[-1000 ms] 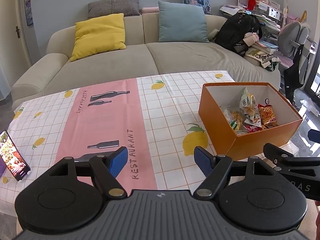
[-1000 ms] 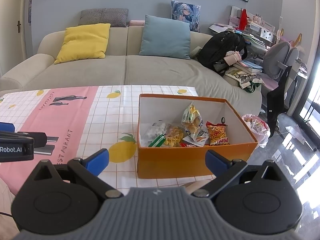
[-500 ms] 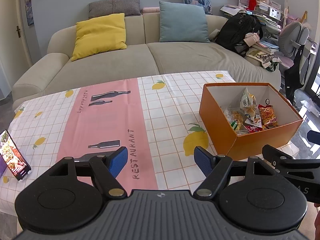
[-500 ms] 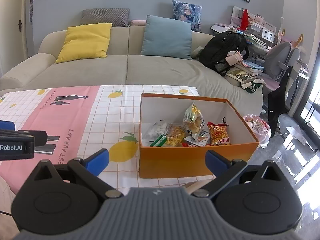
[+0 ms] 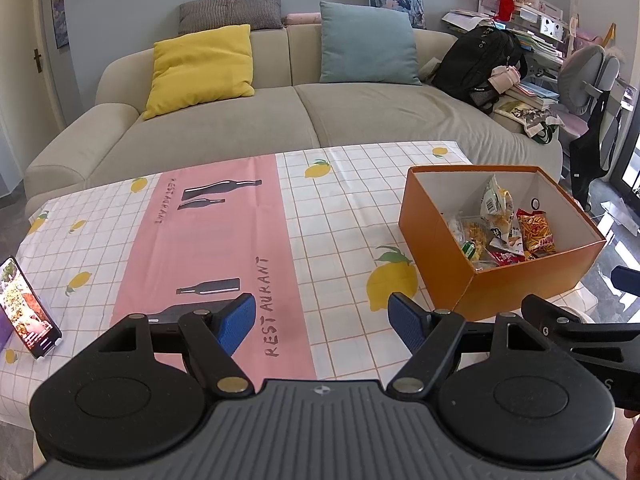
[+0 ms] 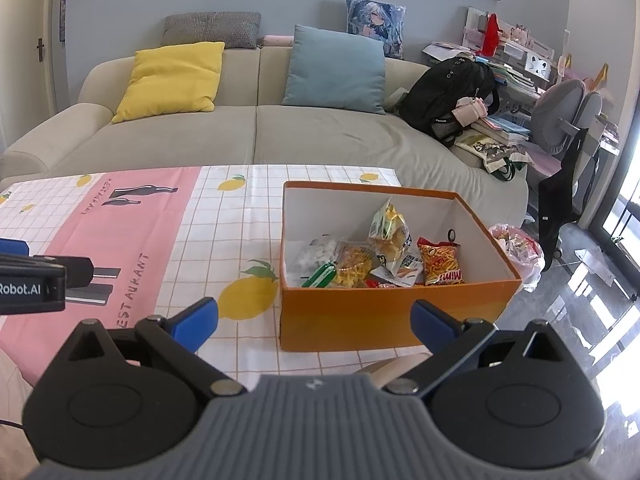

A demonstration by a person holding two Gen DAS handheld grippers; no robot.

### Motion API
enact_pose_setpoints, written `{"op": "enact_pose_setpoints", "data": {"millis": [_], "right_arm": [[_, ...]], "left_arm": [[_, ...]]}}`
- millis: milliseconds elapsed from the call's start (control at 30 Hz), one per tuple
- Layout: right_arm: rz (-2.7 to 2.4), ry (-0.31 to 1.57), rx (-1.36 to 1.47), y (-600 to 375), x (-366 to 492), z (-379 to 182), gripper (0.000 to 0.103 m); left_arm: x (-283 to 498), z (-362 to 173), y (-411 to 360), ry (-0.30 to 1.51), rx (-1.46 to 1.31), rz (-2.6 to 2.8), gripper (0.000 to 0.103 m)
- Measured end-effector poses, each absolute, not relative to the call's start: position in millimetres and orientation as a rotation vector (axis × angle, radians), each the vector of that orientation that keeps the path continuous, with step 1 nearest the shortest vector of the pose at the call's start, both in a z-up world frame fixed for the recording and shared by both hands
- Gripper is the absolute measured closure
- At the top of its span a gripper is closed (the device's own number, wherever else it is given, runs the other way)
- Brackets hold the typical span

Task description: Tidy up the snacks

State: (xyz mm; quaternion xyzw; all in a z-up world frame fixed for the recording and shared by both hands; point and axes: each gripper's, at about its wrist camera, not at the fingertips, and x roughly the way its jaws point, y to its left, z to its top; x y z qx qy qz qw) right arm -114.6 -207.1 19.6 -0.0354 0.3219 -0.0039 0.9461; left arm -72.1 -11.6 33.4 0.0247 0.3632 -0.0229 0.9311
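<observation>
The snacks [image 6: 380, 258] lie piled inside the orange box [image 6: 384, 314], which stands on the right end of the table, near its front edge. Among them a red bag [image 6: 440, 266] leans by the box's right wall, a pale yellow bag [image 6: 390, 226] stands upright in the middle, a clear bag of yellow pieces [image 6: 354, 266] lies in front of it, and a clear bag of white pieces [image 6: 318, 254] lies at the left, with a green wrapper [image 6: 320, 276] beside it. In the left wrist view the same box [image 5: 520, 276] sits to the right, its snacks [image 5: 500, 232] bunched toward the near right corner.

The tablecloth [image 5: 320, 216] is a white grid with lemons and a pink band printed with bottles; no snack lies on it outside the box.

The right gripper [image 6: 314, 320] hovers just in front of the box, jaws spread wide and holding nothing. The left gripper [image 5: 322, 322] hovers over the pink band, well left of the box, jaws likewise apart and empty.

A phone [image 5: 28, 310] stands propped at the table's left edge, screen lit. Beyond the table is a beige sofa [image 5: 280, 120] with a yellow cushion [image 5: 202, 68] and a blue one [image 5: 366, 44], and a black backpack [image 5: 480, 64] at its right end.
</observation>
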Motion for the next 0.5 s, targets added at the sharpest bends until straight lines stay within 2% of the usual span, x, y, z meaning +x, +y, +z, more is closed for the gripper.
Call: {"op": "enact_pose_setpoints", "data": {"millis": [500], "right_arm": [[0.001,0.662,-0.086,-205.3,-112.8,18.2,0.003]], "left_arm": [[-76.6,36.0,-9.6,0.735,0.022,-0.044,0.015]]}}
